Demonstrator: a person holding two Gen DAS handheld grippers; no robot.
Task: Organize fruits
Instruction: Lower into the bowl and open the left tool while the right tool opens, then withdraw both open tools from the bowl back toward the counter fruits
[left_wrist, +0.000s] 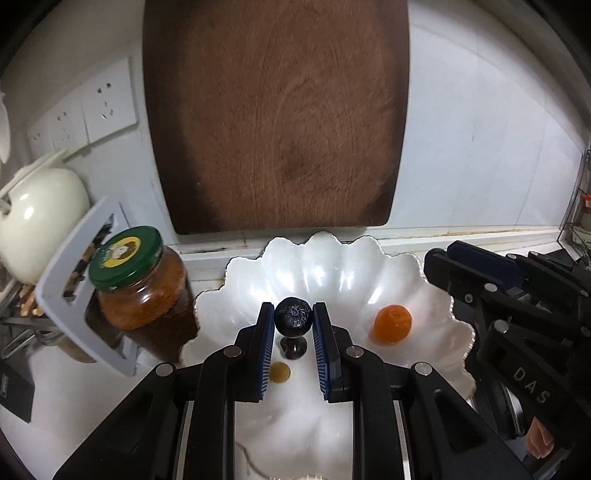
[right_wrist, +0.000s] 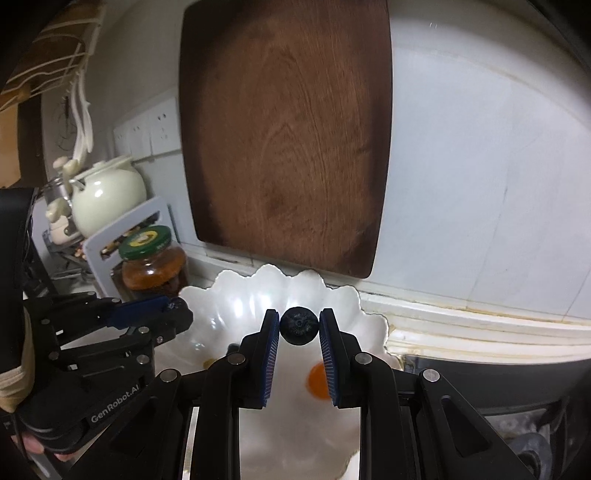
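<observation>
My left gripper (left_wrist: 293, 318) is shut on a small dark blue berry (left_wrist: 293, 318) and holds it above a white scalloped bowl (left_wrist: 332, 269). My right gripper (right_wrist: 298, 325) is shut on another dark berry (right_wrist: 298, 325) above the same bowl (right_wrist: 240, 295). In the bowl lie an orange fruit (left_wrist: 392, 324), also in the right wrist view (right_wrist: 317, 380), a dark reddish fruit (left_wrist: 293, 348) and a small yellow-brown fruit (left_wrist: 279, 372). The right gripper shows at the right edge of the left wrist view (left_wrist: 476, 266); the left gripper shows at the left of the right wrist view (right_wrist: 162, 310).
A large brown cutting board (left_wrist: 277, 110) leans on the white wall behind the bowl. A jar with a green lid (left_wrist: 140, 284) stands left of the bowl, beside a grey-white rack (left_wrist: 74, 291) and a cream teapot (left_wrist: 37, 218). Wall sockets (left_wrist: 107, 99) are at upper left.
</observation>
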